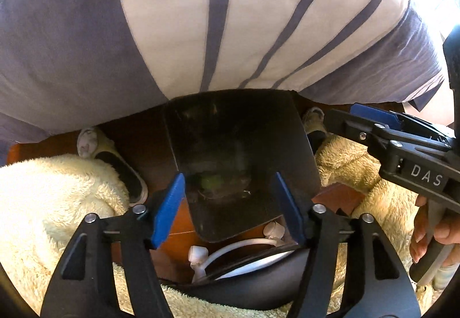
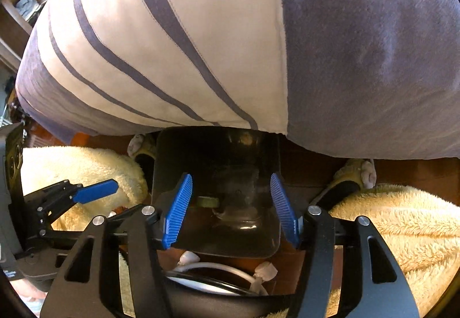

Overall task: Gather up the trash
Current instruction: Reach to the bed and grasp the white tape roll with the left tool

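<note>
Bin (image 1: 244,145) stands on floor between 2 slippers, scraps at its bottom; both grippers, left (image 1: 228,206) and right (image 2: 230,208), hover above it released and empty; looks stiff and light, best pinched at rim.

Reddish-brown wooden floor (image 1: 178,229), black trash bin (image 1: 241,145) standing at centre, cream slippers (image 1: 112,157) at nine and two o'clock

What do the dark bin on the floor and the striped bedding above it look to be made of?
Dark rectangular bin: probably smooth moulded plastic, its walls dully glossy, with a highlight low inside. Purple-and-cream striped bedding: soft woven fabric, matte, with stitched seams along the stripes.
</note>
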### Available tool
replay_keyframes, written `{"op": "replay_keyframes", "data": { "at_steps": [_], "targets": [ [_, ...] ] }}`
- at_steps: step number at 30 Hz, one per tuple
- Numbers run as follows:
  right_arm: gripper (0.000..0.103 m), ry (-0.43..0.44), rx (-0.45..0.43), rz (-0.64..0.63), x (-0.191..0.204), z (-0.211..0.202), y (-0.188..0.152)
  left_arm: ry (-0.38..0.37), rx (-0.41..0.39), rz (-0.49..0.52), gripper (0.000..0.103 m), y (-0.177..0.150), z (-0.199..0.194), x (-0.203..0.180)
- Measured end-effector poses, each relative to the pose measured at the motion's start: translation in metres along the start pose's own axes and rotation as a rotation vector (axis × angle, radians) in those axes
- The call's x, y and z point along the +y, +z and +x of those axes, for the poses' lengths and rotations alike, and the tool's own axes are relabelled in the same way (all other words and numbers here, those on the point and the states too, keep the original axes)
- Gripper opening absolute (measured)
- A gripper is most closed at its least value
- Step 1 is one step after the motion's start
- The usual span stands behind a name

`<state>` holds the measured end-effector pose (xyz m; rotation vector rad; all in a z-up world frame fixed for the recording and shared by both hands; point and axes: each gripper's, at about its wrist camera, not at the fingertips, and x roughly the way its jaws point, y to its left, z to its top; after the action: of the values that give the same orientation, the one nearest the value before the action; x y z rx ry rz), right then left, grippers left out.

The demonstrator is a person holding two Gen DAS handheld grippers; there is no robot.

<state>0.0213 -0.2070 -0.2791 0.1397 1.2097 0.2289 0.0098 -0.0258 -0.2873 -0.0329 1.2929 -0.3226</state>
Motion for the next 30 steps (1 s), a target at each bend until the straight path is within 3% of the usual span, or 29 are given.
{"op": "replay_keyframes", "data": {
  "at_steps": [2, 7, 10, 19, 30],
  "targets": [
    [0.062, -0.007, -0.014, 0.000, 0.001, -0.005, 0.001, 0.007, -0.010, -0.004, 0.064, 0.001, -0.004, 0.001],
    [0.091, -0.071, -0.065, -0.019, -0.005, -0.028, 0.008, 0.042, -0.079, -0.005, 0.077, 0.006, -0.024, 0.004],
    [0.096, -0.088, -0.110, -0.025, -0.006, -0.047, 0.012, 0.063, -0.135, 0.002, 0.082, 0.009, -0.042, 0.006],
    [0.100, -0.128, -0.313, 0.001, -0.017, -0.129, 0.034, 0.093, -0.324, 0.017, 0.091, 0.029, -0.118, 0.002],
    [0.100, -0.150, -0.420, -0.012, -0.019, -0.160, 0.080, 0.159, -0.447, 0.046, 0.093, 0.079, -0.169, 0.006]
  ]
}}
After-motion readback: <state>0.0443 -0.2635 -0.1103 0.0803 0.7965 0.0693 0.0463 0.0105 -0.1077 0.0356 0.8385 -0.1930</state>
